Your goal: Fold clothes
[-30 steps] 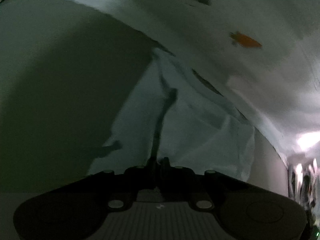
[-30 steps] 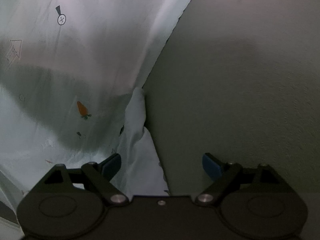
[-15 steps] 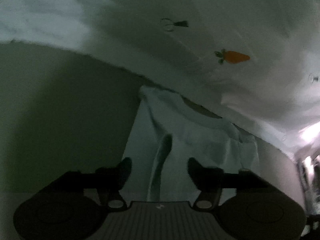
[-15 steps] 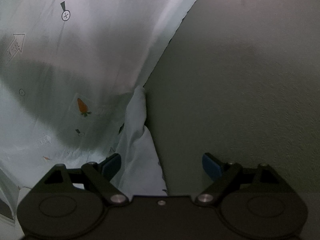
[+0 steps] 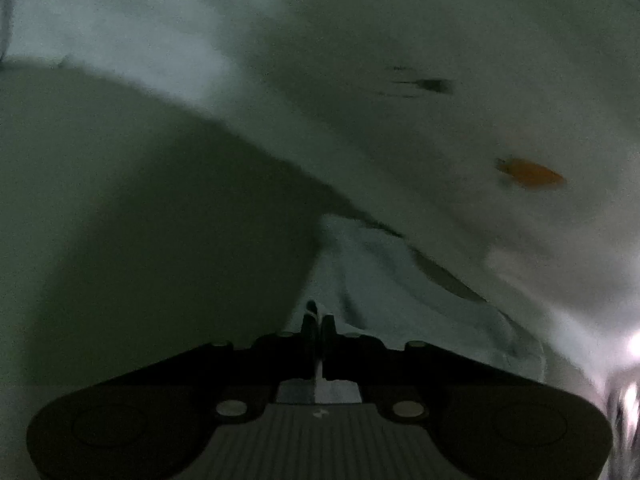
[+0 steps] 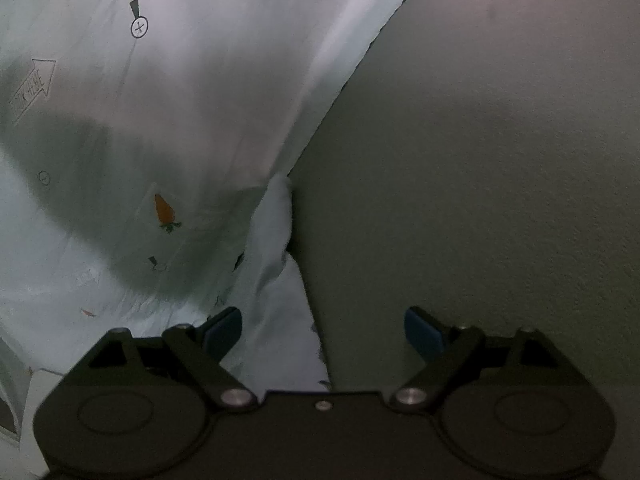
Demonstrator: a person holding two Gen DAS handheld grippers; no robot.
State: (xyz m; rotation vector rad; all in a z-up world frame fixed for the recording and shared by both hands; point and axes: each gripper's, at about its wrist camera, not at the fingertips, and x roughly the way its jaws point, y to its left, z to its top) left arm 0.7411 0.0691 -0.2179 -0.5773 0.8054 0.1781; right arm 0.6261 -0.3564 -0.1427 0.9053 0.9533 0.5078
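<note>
A pale garment (image 6: 140,120) lies spread on a dull grey surface (image 6: 480,160), its edge running diagonally; a folded flap (image 6: 276,280) of it trails toward the cameras. The prints on it number one orange carrot (image 6: 164,210), one arrow (image 6: 32,88) and three small circled marks in the right wrist view; the left wrist view shows the carrot (image 5: 530,174) and a dark smear, both blurred. The left gripper (image 5: 317,322) is pinched together on a thin sliver of the flap (image 5: 360,280), it seems, though the dim picture leaves this unsure. The right gripper (image 6: 324,328) stands wide, empty, its left finger (image 6: 222,330) over cloth, its right over bare surface. The garment runs past the frame's edges.
</note>
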